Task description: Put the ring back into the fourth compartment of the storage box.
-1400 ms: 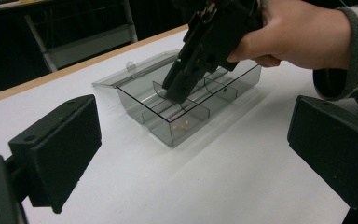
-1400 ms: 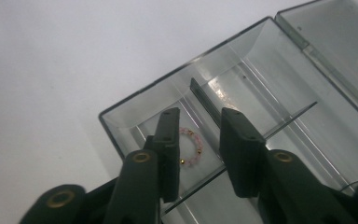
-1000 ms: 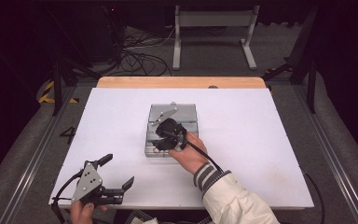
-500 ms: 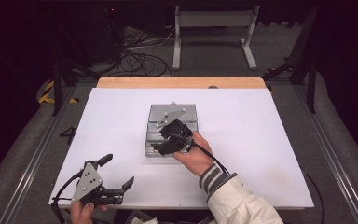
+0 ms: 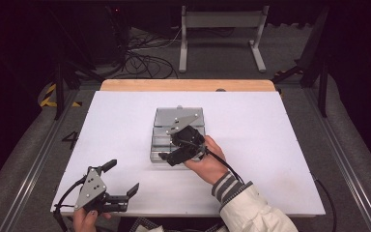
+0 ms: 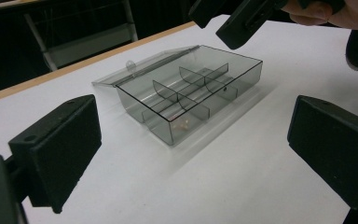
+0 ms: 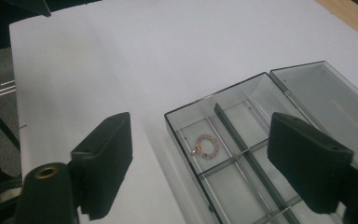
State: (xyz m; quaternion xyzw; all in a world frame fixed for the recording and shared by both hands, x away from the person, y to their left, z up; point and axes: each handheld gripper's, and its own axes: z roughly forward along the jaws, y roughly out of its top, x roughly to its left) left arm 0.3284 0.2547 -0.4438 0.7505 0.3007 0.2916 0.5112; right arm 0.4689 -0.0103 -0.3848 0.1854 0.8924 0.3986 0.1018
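Note:
A clear grey compartment box (image 5: 160, 143) lies in the middle of the white table, its lid (image 5: 178, 116) folded open toward the far side. In the right gripper view a small pink bead ring (image 7: 205, 144) lies in a corner compartment of the box (image 7: 242, 154). My right gripper (image 5: 170, 157) hovers over the box's near edge, open and holding nothing (image 7: 205, 163). My left gripper (image 5: 121, 178) rests at the table's near left corner, also open. It looks at the box (image 6: 191, 93) from a distance, with the right gripper (image 6: 242, 18) above it.
The white table top (image 5: 270, 145) has a wooden strip (image 5: 188, 85) along its far edge. Cables and a metal stand (image 5: 220, 29) sit on the dark floor beyond. A sleeved forearm (image 5: 251, 208) reaches in from the bottom right.
My right gripper has shifted slightly from over the box's middle toward its near left edge, turning to the left. The left gripper has stayed put.

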